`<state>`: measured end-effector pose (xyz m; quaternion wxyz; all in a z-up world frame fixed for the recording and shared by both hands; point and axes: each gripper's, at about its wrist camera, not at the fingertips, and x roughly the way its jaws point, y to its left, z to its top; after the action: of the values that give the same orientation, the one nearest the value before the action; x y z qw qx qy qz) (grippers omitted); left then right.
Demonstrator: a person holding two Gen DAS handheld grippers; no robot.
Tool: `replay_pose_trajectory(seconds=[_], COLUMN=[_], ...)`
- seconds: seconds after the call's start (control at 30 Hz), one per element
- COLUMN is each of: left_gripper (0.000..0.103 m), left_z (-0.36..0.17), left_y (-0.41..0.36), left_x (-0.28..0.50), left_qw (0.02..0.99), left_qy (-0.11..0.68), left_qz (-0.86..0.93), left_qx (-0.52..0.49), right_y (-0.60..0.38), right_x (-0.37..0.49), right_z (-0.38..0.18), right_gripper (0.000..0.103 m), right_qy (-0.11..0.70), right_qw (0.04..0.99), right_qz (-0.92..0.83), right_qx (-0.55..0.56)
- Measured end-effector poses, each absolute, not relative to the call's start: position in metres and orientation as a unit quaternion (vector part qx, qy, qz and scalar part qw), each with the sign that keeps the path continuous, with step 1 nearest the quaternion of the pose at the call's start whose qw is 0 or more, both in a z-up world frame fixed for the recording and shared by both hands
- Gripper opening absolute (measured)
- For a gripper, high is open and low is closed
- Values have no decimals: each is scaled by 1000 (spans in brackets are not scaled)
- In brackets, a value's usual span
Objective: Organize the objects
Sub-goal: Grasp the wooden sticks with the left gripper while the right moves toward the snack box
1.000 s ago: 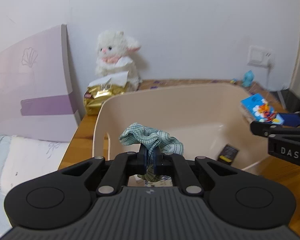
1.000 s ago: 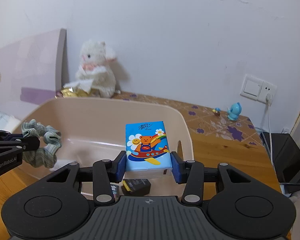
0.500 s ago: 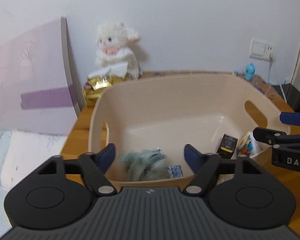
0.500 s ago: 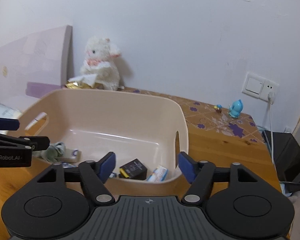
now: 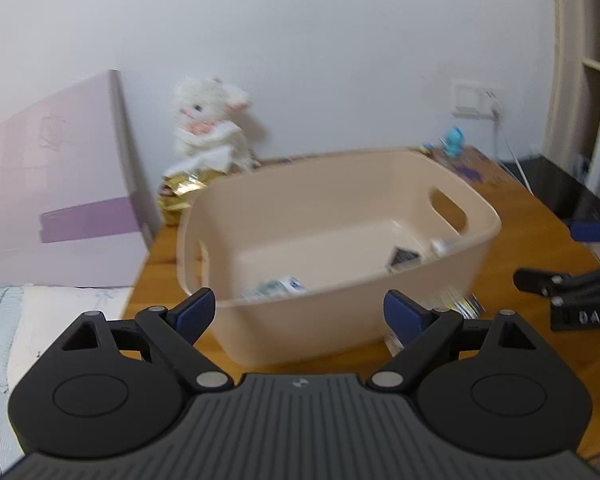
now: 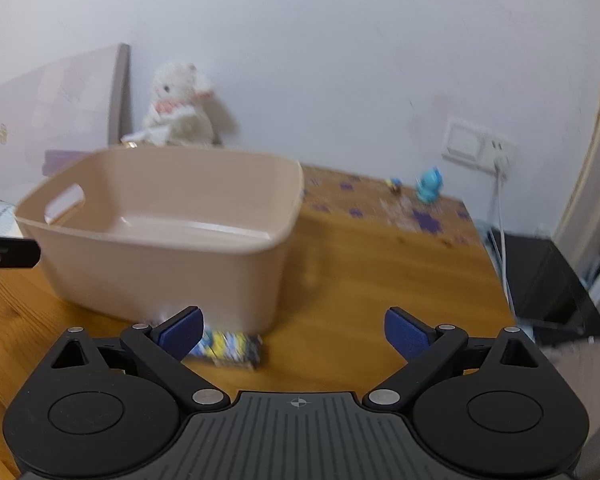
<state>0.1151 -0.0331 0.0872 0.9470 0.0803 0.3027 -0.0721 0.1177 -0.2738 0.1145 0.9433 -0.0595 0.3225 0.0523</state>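
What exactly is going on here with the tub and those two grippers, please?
A person is tidying small items into a beige tub on a wooden table. At this moment both the left hand-held gripper and the right hand-held gripper are open and hold nothing. A few small items lie in the tub, including a black box. One small colourful packet lies on the table just outside the tub, in front of the right gripper. The pictures are motion-blurred.
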Motion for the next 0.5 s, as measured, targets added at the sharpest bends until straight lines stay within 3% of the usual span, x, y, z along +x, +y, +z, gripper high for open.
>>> replay_pose_trajectory(seconds=[0.5], left_gripper=[92], left_z=[-17], left_y=[-82], left_x=[159], left_qw=[900], left_qy=[402], left_qz=[-142], left_qx=[86], right_y=[-289], right_x=[123], right_z=[56], right_gripper=[101], right_qy=[379], right_qw=[924], right_qz=[40], right_qx=[-22])
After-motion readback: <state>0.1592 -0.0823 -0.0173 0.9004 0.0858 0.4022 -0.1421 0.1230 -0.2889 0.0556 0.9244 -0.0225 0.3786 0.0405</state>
